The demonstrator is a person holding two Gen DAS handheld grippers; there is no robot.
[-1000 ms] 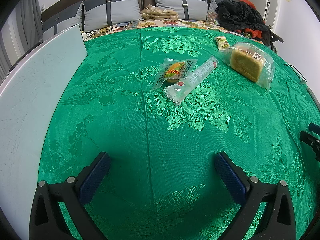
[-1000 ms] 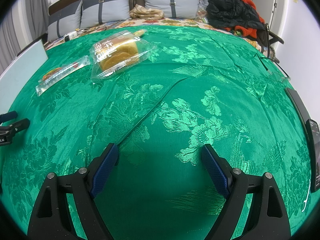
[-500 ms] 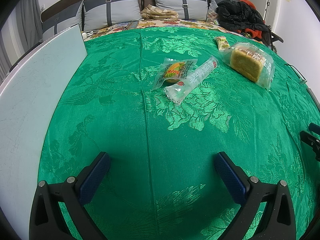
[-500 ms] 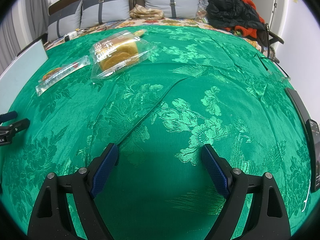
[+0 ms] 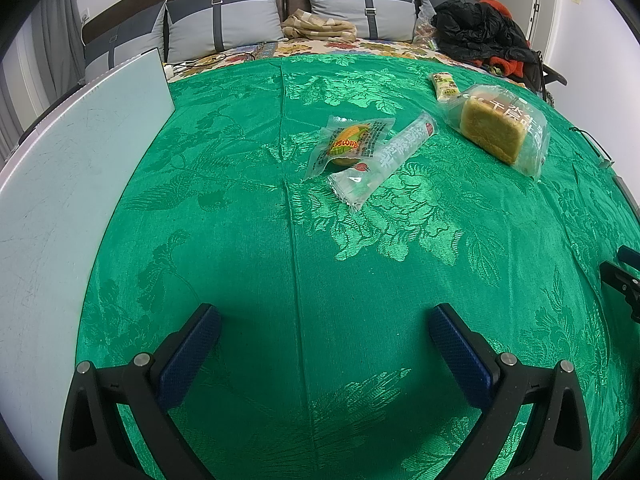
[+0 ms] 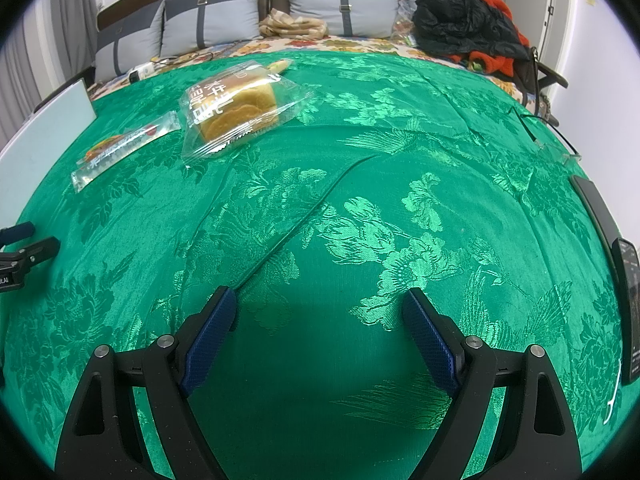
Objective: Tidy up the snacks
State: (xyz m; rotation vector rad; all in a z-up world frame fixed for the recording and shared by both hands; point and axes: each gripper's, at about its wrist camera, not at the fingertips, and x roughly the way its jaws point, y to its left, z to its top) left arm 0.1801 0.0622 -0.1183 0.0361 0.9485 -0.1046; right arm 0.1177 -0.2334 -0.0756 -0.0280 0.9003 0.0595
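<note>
Snack packets [image 5: 382, 152] lie untouched — both tools [image 5: 324, 332] [image 6: 318, 316] agape, empty.

Handheld two-finger grippers, wrist views.
Left gripper [image 5: 324, 336] and right gripper [image 6: 319, 318]: matte black angular finger frames with triangular cut-outs, round silver screws at the joints, and blue textured pads [image 5: 188, 356] lining the inner faces. White lettering, too small to read, marks the left gripper's body at the right view's left edge.
</note>
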